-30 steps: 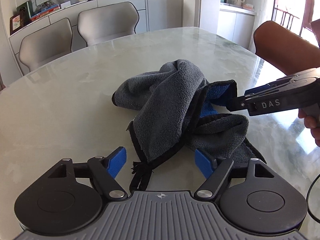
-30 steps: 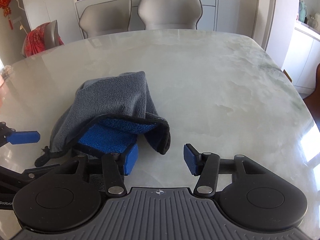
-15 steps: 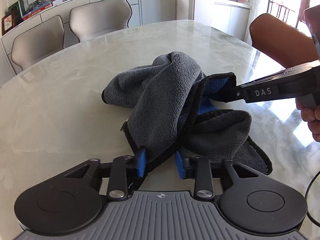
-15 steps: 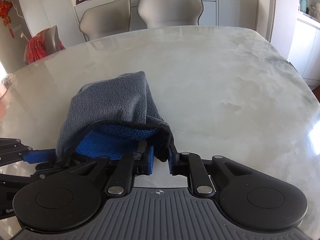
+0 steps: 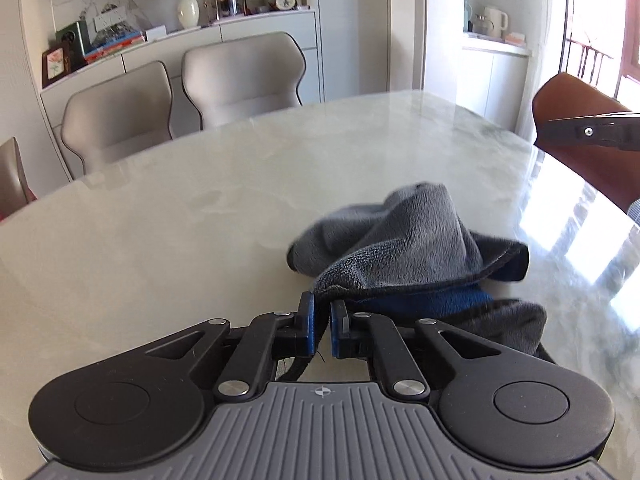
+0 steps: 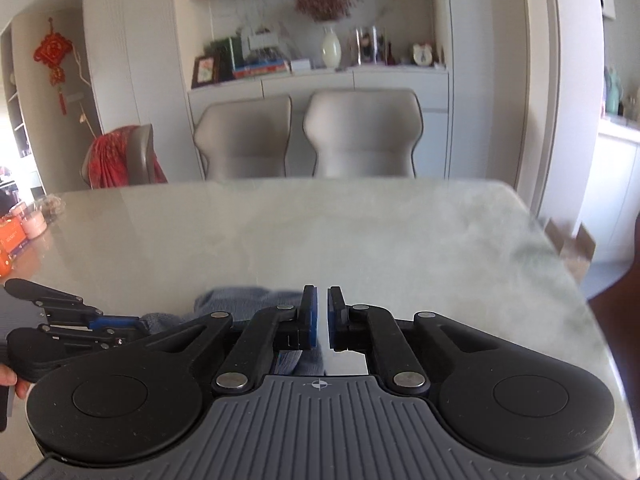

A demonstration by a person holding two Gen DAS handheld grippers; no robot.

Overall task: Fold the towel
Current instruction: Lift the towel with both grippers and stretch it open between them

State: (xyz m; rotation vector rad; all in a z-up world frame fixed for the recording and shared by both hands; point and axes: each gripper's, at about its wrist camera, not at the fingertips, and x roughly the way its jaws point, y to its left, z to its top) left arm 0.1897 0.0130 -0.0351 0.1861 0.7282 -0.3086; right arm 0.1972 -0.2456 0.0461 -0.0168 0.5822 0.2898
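Note:
The towel (image 5: 416,240) is grey with a blue inner side and a black hem, bunched on the marble table (image 5: 160,232). My left gripper (image 5: 322,316) is shut on a hemmed corner of it and holds it raised. My right gripper (image 6: 322,312) is shut on another part of the towel, which hangs below its fingers; only a grey strip (image 6: 236,300) and a bit under the jaws show. The right gripper's tip (image 5: 580,132) shows high at the right in the left wrist view. The left gripper (image 6: 80,320) shows at the lower left of the right wrist view.
Two beige chairs (image 5: 180,96) stand at the table's far side before a white sideboard (image 6: 320,80). A brown chair (image 5: 592,128) is at the right. Jars and an orange box (image 6: 24,228) sit at the table's left edge.
Both grippers shut on the towel's edges and then lifted. The towel rose off the table and hangs between them, and both views tilted up toward the room.

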